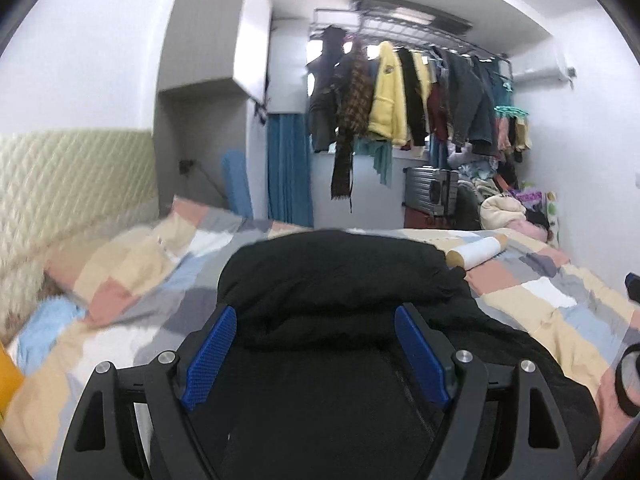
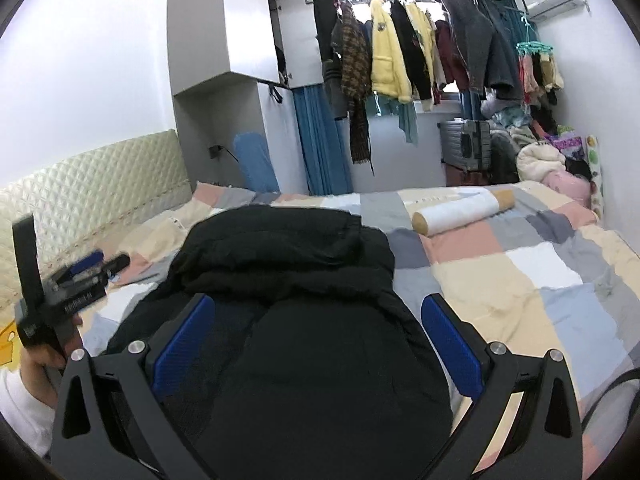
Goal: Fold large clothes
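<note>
Right gripper (image 2: 316,328) spread wide, grasping nothing, hovering over my black jacket (image 2: 288,280) on the bed (image 2: 520,280). Left gripper (image 1: 316,344) also released, same garment dead ahead and below. Jacket's long axis runs near to far, bunched fold at far end. Right sits more squarely over it; left's off by the left edge.

I count one black coat (image 2: 288,280) on one quilt (image 2: 520,280), one white roll (image 2: 464,210), one suitcase (image 2: 466,146), and two grippers: left (image 2: 94,266), right (image 2: 316,320).
</note>
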`<move>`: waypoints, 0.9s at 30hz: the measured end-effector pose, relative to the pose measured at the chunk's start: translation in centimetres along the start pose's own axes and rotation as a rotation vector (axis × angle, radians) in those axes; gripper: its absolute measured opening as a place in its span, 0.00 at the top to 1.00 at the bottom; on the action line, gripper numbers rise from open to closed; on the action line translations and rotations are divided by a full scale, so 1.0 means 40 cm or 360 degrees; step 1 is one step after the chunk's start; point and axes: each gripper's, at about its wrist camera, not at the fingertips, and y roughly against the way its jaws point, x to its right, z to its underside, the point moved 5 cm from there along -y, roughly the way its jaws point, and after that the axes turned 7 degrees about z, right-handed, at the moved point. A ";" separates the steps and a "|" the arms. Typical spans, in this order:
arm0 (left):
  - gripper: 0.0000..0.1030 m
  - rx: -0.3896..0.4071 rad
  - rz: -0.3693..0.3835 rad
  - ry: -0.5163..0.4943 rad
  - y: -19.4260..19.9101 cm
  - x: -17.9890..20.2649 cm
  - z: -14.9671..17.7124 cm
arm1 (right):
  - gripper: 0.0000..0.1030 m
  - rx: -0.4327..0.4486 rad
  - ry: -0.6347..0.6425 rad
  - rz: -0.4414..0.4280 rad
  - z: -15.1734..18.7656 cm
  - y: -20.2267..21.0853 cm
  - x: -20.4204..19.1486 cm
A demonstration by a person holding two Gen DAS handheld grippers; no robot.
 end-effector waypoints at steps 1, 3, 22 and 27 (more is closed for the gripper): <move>0.21 -0.0015 0.0009 0.0051 -0.003 -0.022 0.008 | 0.00 0.0020 0.0016 0.0008 -0.015 0.000 -0.009; 0.21 -0.0033 0.0017 0.0121 -0.009 -0.046 0.024 | 0.00 0.0042 0.0028 0.0000 -0.038 -0.004 -0.018; 0.21 -0.0198 0.0054 0.0135 -0.210 -0.069 0.133 | 0.25 -0.0424 -0.0308 -0.0160 -0.046 -0.670 0.050; 0.21 -0.0213 0.0060 0.0159 -0.247 -0.061 0.155 | 0.27 -0.0466 -0.0419 -0.0197 0.000 -0.770 0.072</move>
